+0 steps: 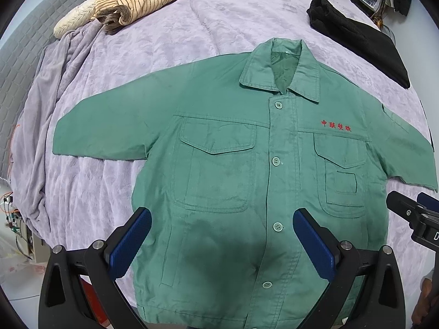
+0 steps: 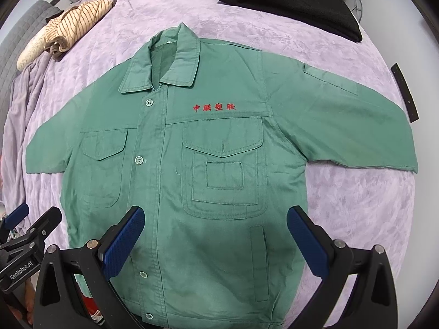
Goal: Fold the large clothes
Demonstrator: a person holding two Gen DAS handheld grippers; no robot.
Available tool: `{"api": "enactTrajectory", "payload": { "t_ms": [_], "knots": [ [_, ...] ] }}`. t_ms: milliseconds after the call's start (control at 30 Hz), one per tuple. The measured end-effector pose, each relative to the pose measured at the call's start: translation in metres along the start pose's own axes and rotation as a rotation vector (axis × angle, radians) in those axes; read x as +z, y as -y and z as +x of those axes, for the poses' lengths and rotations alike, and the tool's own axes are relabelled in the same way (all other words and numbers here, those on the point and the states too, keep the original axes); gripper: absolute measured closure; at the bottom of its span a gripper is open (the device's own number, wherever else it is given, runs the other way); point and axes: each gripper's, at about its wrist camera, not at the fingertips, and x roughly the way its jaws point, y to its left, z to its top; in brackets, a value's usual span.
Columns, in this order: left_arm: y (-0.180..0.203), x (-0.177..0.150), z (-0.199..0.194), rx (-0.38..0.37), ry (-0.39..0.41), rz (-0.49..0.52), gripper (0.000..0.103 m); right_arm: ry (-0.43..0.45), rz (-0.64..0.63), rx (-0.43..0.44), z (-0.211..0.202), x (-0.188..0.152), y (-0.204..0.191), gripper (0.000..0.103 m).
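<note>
We had not yet made a fold: the one green buttoned cotton work jacket (image 1: 247, 164) lay flat, front up, sleeves spread, on the lilac plush blanket (image 1: 137, 54). Our left gripper (image 1: 222, 244) and right gripper (image 2: 216, 242) hovered over its near hem, jaws wide and empty. Far off lay one striped beige garment (image 1: 131, 2) and one black folded garment (image 2: 288, 2).

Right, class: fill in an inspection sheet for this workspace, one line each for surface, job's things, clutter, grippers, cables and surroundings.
Surface: lilac plush blanket over the bed, rumpled at its left edge.
Job's things: green button-up work jacket lying flat, front up, sleeves spread, unfolded.
Clutter: striped cream-and-brown garment bundled far left; black folded garment far right.
Grippers: left gripper open above the hem; right gripper open above the hem; neither holds cloth.
Cables: orange and coloured wires beside the bed.
Surroundings: grey quilted headboard.
</note>
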Motion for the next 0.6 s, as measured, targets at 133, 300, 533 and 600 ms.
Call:
{"api": "enactTrajectory", "payload": {
  "t_ms": [133, 300, 533, 600],
  "knots": [
    [0.0006, 0.0001, 0.0000, 0.001, 0.000, 0.001, 0.000, 0.002, 0.002, -0.001, -0.0012, 0.0003, 0.0008, 0.000],
    [0.0042, -0.0008, -0.0014, 0.003, 0.000, 0.010, 0.000, 0.005, 0.003, 0.002, -0.0021, -0.0008, 0.0025, 0.000],
    [0.0063, -0.0007, -0.0031, 0.005, 0.003, 0.010, 0.000, 0.009, 0.005, 0.001, -0.0037, -0.0009, 0.0025, 0.000],
    [0.0064, -0.0009, -0.0034, 0.005, 0.003, 0.011, 0.000, 0.010, 0.005, 0.002, -0.0041, -0.0015, 0.0022, 0.000]
  ]
}}
